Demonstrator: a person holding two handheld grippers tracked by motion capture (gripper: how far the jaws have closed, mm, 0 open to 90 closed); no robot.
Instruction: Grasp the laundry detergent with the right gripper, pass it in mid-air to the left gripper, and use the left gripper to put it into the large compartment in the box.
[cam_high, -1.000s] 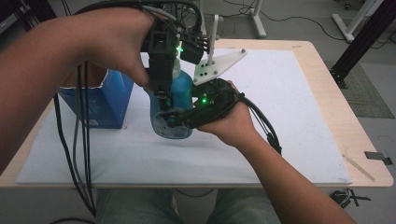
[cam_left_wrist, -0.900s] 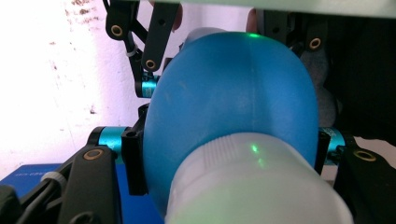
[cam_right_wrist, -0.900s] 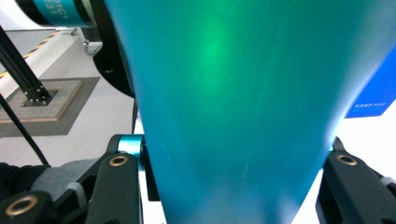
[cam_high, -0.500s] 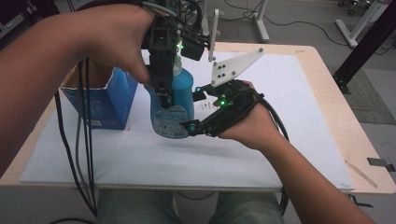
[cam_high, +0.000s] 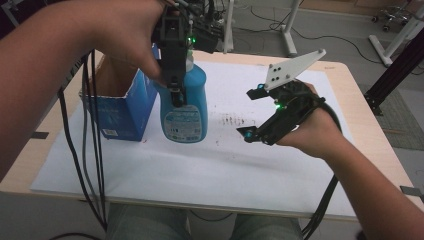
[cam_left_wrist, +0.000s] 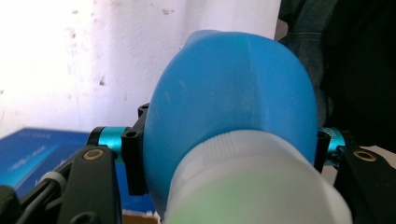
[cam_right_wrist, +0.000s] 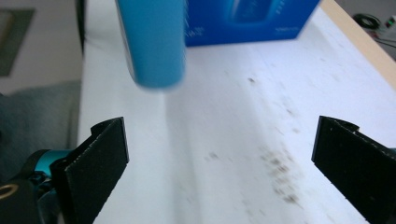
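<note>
In the high view, a blue bottle (cam_high: 186, 107) is seen held upright above the white sheet (cam_high: 210, 165) on the table (cam_high: 350, 100), clamped near its neck by the left gripper (cam_high: 176, 92), which points down from above. Just beside the bottle, on its left, an open blue box (cam_high: 122, 107) stands on the sheet. The right gripper (cam_high: 255, 115) is seen well to the right of the bottle, apart from it, with a grey plate (cam_high: 292, 70) on top; its jaws have just been opening, and nothing is seen between them. In the left gripper view, the bottle's blue shoulder (cam_left_wrist: 233, 93) and white cap (cam_left_wrist: 252, 186) are shown close up, pressed on both sides by the black jaws, a detail hidden by the hand in the high view; a corner of the blue box (cam_left_wrist: 42, 154) is seen below. In the right gripper view, the right gripper (cam_right_wrist: 219, 158) is shown with jaws spread wide over bare, speckled white sheet (cam_right_wrist: 224, 140), while the bottle's lower end (cam_right_wrist: 154, 46) is seen hanging clear of the sheet farther off, with the blue box (cam_right_wrist: 252, 21) behind it.
</note>
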